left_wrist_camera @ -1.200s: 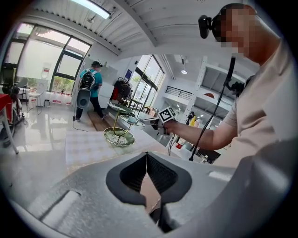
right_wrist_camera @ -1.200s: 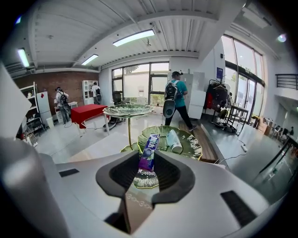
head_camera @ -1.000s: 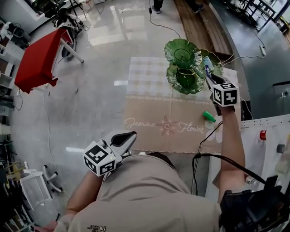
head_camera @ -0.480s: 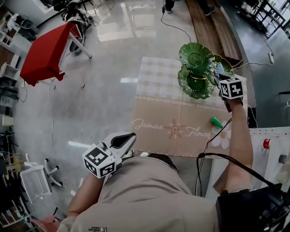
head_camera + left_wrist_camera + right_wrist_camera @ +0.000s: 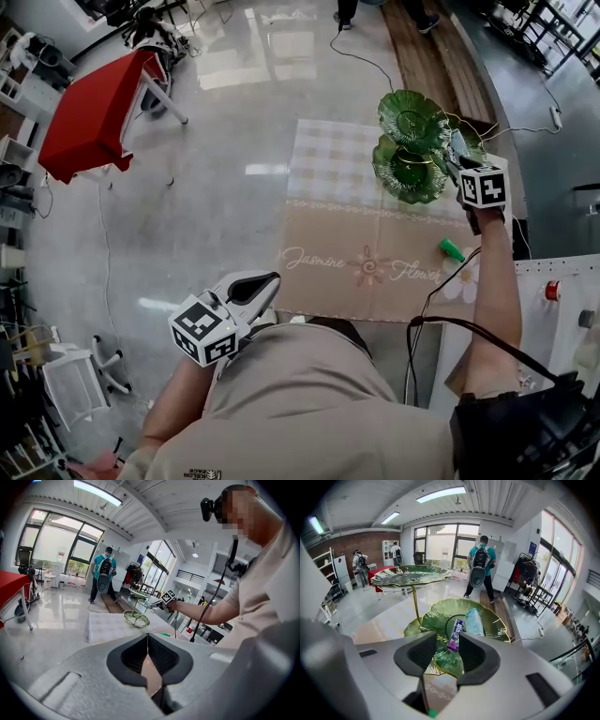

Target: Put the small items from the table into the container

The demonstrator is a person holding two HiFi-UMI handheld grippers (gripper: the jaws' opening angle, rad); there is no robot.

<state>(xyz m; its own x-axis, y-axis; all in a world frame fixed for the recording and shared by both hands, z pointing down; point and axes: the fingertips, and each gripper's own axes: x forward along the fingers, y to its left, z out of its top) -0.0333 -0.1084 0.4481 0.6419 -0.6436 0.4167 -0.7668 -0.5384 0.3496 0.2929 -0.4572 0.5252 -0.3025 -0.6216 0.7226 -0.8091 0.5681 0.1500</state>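
A glossy pale floor [image 5: 206, 187] fills most of the head view, with a red-topped table [image 5: 89, 112] at upper left and a strip of wooden boards [image 5: 427, 56] along the top. At centre right a tablecloth [image 5: 337, 187] covers the table, checked at its far end and tan with script lettering nearer. On its upper right corner stands a green tiered dish [image 5: 412, 173].

The right gripper [image 5: 457, 157] reaches over the dish's lower tier with its jaws opening. A purple packet [image 5: 455, 633] lies between them on the tier, seemingly free of both pads, beside a pale blue packet [image 5: 473, 620]. A small green item [image 5: 452, 249] lies on the tan cloth. The left gripper [image 5: 255, 286], at lower left, is clenched on nothing.
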